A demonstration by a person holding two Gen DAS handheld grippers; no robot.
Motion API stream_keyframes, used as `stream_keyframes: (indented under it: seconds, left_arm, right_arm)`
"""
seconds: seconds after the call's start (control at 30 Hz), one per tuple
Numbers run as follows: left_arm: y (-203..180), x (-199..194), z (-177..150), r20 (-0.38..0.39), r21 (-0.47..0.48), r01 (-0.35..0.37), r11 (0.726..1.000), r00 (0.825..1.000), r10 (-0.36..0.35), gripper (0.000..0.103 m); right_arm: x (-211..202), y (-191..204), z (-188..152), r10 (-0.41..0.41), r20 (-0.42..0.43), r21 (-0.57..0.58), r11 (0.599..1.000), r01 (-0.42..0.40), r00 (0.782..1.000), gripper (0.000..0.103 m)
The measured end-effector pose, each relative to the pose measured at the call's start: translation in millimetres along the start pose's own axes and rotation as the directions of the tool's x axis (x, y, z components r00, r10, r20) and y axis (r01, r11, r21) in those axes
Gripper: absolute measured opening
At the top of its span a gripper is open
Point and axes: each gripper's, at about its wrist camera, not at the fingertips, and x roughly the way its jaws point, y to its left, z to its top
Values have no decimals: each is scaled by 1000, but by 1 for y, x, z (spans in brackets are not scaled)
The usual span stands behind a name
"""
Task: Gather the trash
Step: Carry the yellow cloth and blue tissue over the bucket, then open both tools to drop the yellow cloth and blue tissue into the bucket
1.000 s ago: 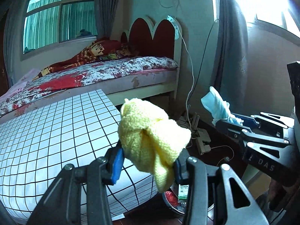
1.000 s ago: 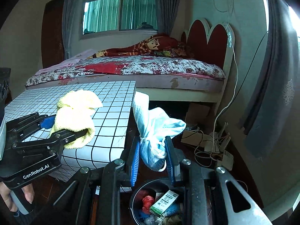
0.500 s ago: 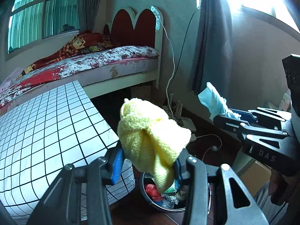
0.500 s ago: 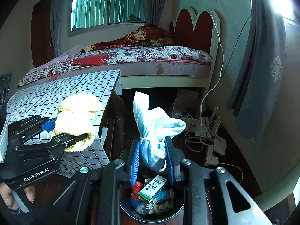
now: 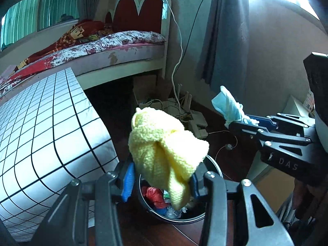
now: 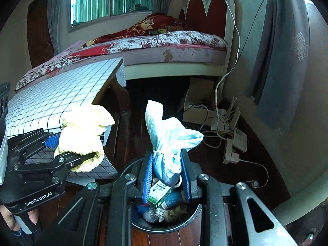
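Left hand-held gripper (image 5: 162,181) clamps yellow cloth (image 5: 164,149); right hand-held gripper (image 6: 167,176) clamps mask (image 6: 168,141)

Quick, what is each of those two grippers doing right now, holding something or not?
Left gripper: closed on the yellow knitted cloth.
Right gripper: closed on the crumpled blue face mask, over the trash bin.

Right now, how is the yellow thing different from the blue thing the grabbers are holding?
The yellow cloth is fuzzy and knitted; the blue face mask is thin, smooth and crumpled. The yellow cloth looks bulkier in its grip than the mask. The left gripper holds the cloth; the right gripper holds the mask. Both are pinched tight, above or close to the black trash bin.
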Motion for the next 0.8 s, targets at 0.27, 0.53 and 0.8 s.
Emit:
stream_keyframes:
  seconds: [0.27,0.53,0.8]
  left_arm:
    - [-3,26,-10,-66,6,37,999,997,-36,45]
    - [-6,50,-27,-142,-8,55,998,988,-55,46]
    - [-8,71,-38,-188,-24,83,996,978,-86,72]
  right_arm:
    - [28,-7,-17,27,-76,-8,1000,-28,997,27]
    - [60,-14,-37,48,-169,-8,999,-50,985,27]
    - [91,-17,-53,66,-241,-29,997,-75,968,45]
